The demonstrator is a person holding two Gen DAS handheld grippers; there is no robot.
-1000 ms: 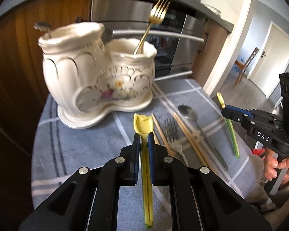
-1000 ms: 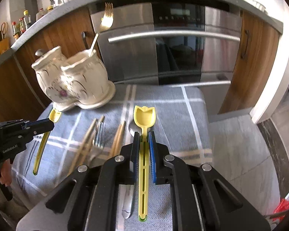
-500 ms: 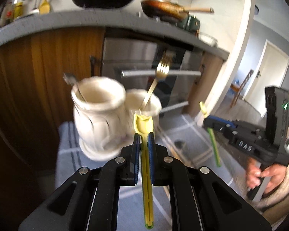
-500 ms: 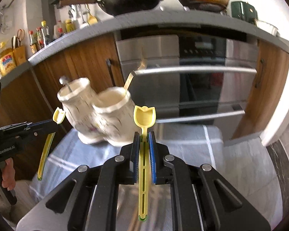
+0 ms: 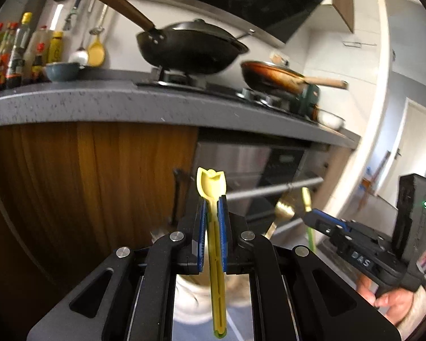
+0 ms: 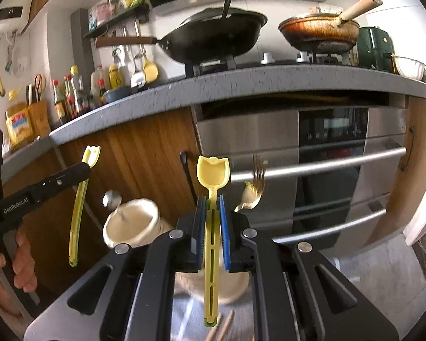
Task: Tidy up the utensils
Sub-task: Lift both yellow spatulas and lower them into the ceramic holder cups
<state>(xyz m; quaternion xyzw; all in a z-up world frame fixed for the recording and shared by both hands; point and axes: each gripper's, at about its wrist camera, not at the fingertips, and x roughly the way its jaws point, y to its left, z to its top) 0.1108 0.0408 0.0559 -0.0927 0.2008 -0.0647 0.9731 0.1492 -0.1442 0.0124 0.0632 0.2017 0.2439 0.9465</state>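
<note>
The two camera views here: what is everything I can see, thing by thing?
yellow spoon: two, yellow; one clamped in the left gripper, one in the right.
ceramic holder: one, cream, two pots; below the grippers.
gold fork: one, blurred; standing in the holder.
wok: one, black; on the stove.
frying pan: one, brown; on the stove, right of the wok.
bottles: several; countertop, left.
oven: one, steel; under the countertop.
chopsticks: wooden; bottom edge, count unclear.
left gripper: black, jaws shut.
right gripper: black, jaws shut.
hands: two; left hand, right hand, on the handles.
</note>
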